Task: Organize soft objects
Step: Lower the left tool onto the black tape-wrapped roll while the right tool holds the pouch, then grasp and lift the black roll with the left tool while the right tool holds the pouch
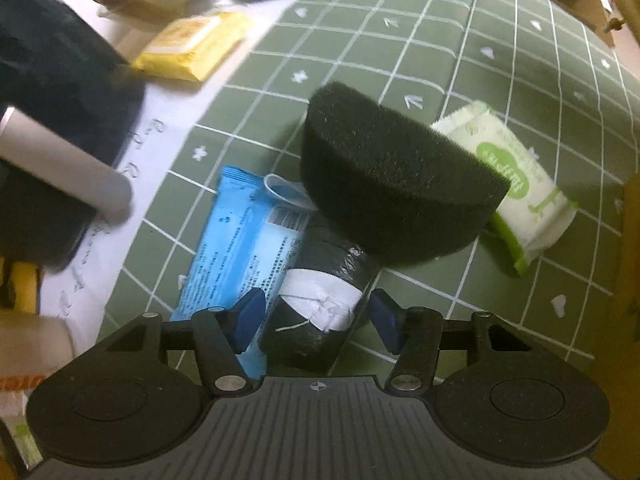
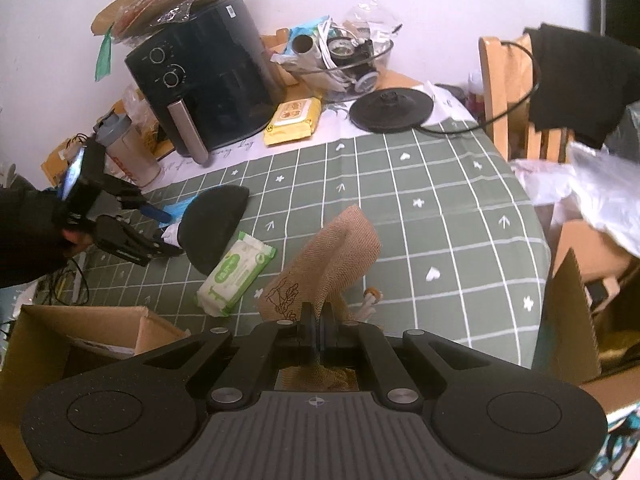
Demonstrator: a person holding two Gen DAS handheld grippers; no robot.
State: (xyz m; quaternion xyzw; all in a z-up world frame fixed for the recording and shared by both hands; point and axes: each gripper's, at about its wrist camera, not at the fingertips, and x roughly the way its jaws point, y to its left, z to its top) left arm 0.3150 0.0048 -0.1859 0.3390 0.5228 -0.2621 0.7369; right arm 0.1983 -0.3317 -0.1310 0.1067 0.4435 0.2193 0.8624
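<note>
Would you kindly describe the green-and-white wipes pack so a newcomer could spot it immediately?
Start at the green checked tablecloth and find the black half-round sponge near its left side. The wipes pack lies flat just beside it, apart from the blue pack; it alone is white with a lime-green label.

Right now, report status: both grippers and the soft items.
Left gripper open, straddling black roll. Right gripper shut on burlap pouch. Black sponge leaning over the roll.
</note>
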